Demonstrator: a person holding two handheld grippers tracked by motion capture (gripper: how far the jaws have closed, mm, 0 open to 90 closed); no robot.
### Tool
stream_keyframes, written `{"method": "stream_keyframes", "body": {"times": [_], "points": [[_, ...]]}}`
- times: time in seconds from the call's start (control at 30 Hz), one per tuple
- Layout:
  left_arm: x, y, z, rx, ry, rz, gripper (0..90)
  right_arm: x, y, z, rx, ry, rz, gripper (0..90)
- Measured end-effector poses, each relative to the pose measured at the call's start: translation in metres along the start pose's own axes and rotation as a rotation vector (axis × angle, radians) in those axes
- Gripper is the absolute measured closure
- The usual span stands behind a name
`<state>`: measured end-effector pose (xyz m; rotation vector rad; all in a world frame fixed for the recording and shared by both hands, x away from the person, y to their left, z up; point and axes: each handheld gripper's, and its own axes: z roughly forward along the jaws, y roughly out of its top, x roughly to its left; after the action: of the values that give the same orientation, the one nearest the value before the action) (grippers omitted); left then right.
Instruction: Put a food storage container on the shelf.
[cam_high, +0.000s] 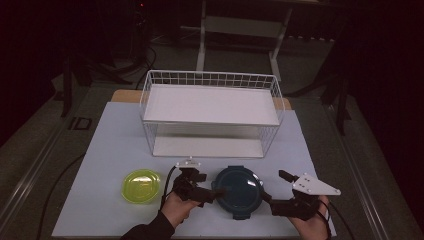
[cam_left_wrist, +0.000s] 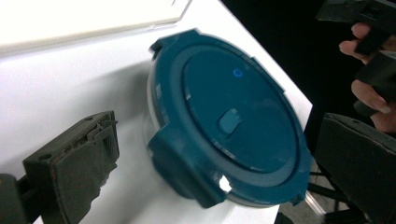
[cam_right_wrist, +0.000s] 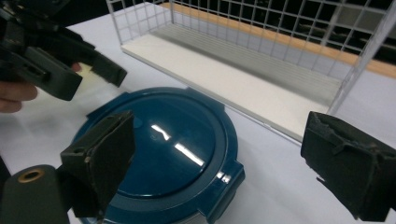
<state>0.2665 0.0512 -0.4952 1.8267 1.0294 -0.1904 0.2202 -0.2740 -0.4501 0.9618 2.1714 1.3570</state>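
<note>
Blue-lidded container (cam_high: 237, 191) is sitting on the counter (cam_high: 105, 150) in front of the wire rack (cam_high: 210, 112), flanked by the left gripper (cam_high: 216, 192) and right gripper (cam_high: 267, 199), both spread apart; uneven closing risks skidding it sideways.

A white wire rack (cam_high: 210, 107) stood on the table (cam_high: 110, 145). A yellow-green plate (cam_high: 141, 186) lay near it.
</note>
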Motion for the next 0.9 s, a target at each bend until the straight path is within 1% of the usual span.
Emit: {"method": "stream_keyframes", "body": {"times": [0.03,0.07,0.1,0.13,0.23,0.3,0.37,0.4,0.43,0.5,0.53,0.57,0.6,0.63,0.7,0.73,0.77,0.8,0.87,0.9], "points": [[0.001,0.0,0.001,0.01,0.012,-0.012,0.0,-0.001,-0.001,0.0,0.001,0.006,0.01,9.9],[0.003,-0.001,0.001,0.009,0.014,-0.03,0.3,-0.001,-0.001,0.001,0.005,0.005,0.016,9.9],[0.004,-0.001,0.001,0.014,0.007,-0.052,2.1,-0.002,-0.002,0.001,0.008,0.017,0.031,9.9],[0.006,-0.001,0.001,0.025,0.013,-0.071,3.2,-0.004,-0.003,0.001,0.006,0.019,0.047,9.9],[0.01,-0.002,0.002,0.041,0.017,-0.11,6.3,-0.008,-0.005,0.003,0.017,0.032,0.089,10.2],[0.012,-0.003,0.003,0.044,0.004,-0.141,9.7,-0.012,-0.008,0.005,0.034,0.049,0.128,10.4],[0.014,-0.004,0.005,0.056,0.004,-0.155,13.4,-0.015,-0.01,0.007,0.047,0.057,0.163,13.7],[0.015,-0.004,0.005,0.066,0.004,-0.164,13.9,-0.016,-0.011,0.009,0.06,0.063,0.179,13.7],[0.016,-0.004,0.006,0.071,-0.01,-0.183,14.5,-0.018,-0.012,0.01,0.068,0.069,0.196,13.8],[0.019,-0.005,0.007,0.081,-0.025,-0.213,16.2,-0.021,-0.013,0.012,0.094,0.096,0.241,14.5],[0.02,-0.006,0.008,0.084,-0.028,-0.22,17.6,-0.023,-0.014,0.014,0.11,0.105,0.261,14.8],[0.02,-0.006,0.009,0.087,-0.029,-0.239,18.4,-0.024,-0.015,0.015,0.121,0.116,0.28,15.9],[0.021,-0.007,0.009,0.094,-0.039,-0.248,21.0,-0.026,-0.016,0.016,0.135,0.123,0.301,18.1],[0.022,-0.007,0.01,0.104,-0.042,-0.253,21.7,-0.028,-0.018,0.017,0.144,0.121,0.319,19.7],[0.023,-0.007,0.011,0.108,-0.039,-0.262,27.5,-0.032,-0.019,0.019,0.158,0.128,0.348,22.4],[0.024,-0.008,0.011,0.111,-0.033,-0.265,28.9,-0.033,-0.02,0.019,0.166,0.128,0.365,23.8],[0.024,-0.008,0.011,0.115,-0.036,-0.265,31.3,-0.035,-0.021,0.02,0.171,0.133,0.381,24.2],[0.024,-0.008,0.011,0.118,-0.035,-0.263,33.0,-0.036,-0.021,0.02,0.177,0.133,0.393,26.2],[0.025,-0.008,0.01,0.119,-0.052,-0.281,36.4,-0.038,-0.022,0.022,0.194,0.141,0.415,30.0],[0.025,-0.008,0.01,0.12,-0.052,-0.285,37.7,-0.039,-0.022,0.023,0.206,0.141,0.425,31.7]]}}
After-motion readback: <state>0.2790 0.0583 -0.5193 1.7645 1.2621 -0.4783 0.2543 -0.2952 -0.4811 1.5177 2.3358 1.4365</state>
